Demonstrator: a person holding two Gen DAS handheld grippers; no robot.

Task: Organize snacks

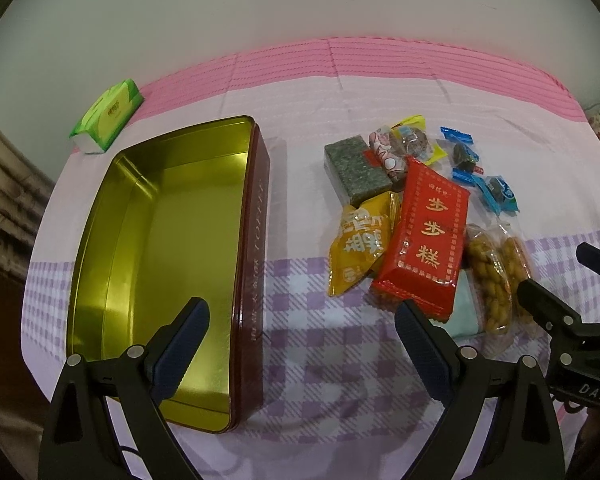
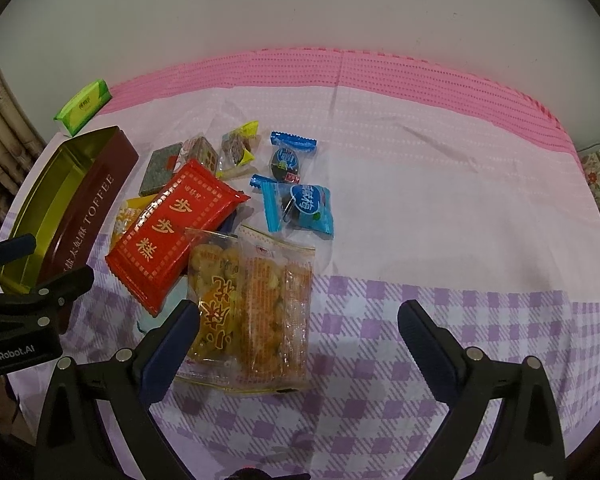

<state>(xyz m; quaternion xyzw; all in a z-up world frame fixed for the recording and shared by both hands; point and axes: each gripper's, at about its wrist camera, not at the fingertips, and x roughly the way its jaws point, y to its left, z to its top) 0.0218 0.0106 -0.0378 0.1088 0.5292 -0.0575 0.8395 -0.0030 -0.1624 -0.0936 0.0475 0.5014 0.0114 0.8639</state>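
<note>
So the open toffee tin sits on the left of the desk, nothing in it, with a tissue pack behind its far left corner. The snack pile is off to its right (well apart from the tin): the boxed cake bar lies on top of its neighbours, twisted-cracker bags nearest, wrapped candies farther back.

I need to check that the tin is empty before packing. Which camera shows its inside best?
The left wrist view: the tin lies open below it, gold floor bare. The right wrist view shows mostly its brown side.

Green tissue pack on tablecloth
</note>
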